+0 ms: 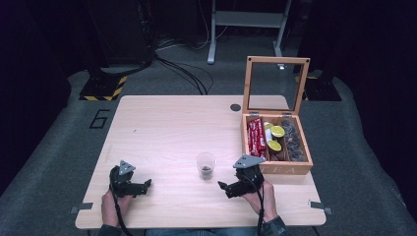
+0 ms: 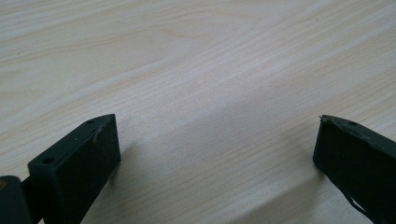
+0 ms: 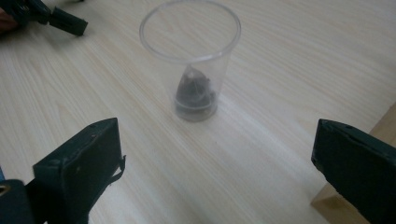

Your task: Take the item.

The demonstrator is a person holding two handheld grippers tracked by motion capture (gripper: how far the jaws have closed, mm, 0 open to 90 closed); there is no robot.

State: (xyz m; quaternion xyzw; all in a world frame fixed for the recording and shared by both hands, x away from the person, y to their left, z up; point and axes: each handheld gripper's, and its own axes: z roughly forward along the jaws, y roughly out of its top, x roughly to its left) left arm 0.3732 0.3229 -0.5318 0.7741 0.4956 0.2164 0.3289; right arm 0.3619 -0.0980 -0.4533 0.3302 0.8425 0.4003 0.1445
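Nearest the person, two forearms came in over the table's front edge, each hand wrapped around a black, blocky gripper with a grey three-cornered plate on top. The left gripper (image 1: 146, 185) lay low over the pale wooden table (image 1: 162, 123), its jaws spread wide with only bare, fine-grained board between them; in the left gripper view the jaws were matt black, flat-faced blocks with squared corners. The right gripper (image 1: 222, 187) sat near the table's front right, pointing toward the left hand, and its jaws stood wide apart with nothing between the pads.

Just beyond the right gripper stood a cup (image 1: 206, 165), a clear, thin-walled plastic tumbler, round at the rim and tapering slightly toward its base. It stood upright near the middle of the table's front half, its long axis vertical and its open mouth pointing up. In the right gripper view the cup (image 3: 191, 60) rose ahead of the spread jaws and apart from them, with a small dark lump (image 3: 195, 91) resting on its bottom; what the lump was could not be told.

Farther right and back sat a wooden box (image 1: 277, 147) with light, smooth sides and lettering on its front wall. Its glass-paned lid (image 1: 275, 84) stood open. Inside, red packets (image 1: 255, 136) lay in the left compartment, yellow-green round pieces (image 1: 275, 137) in the middle, and dark glossy items at the right
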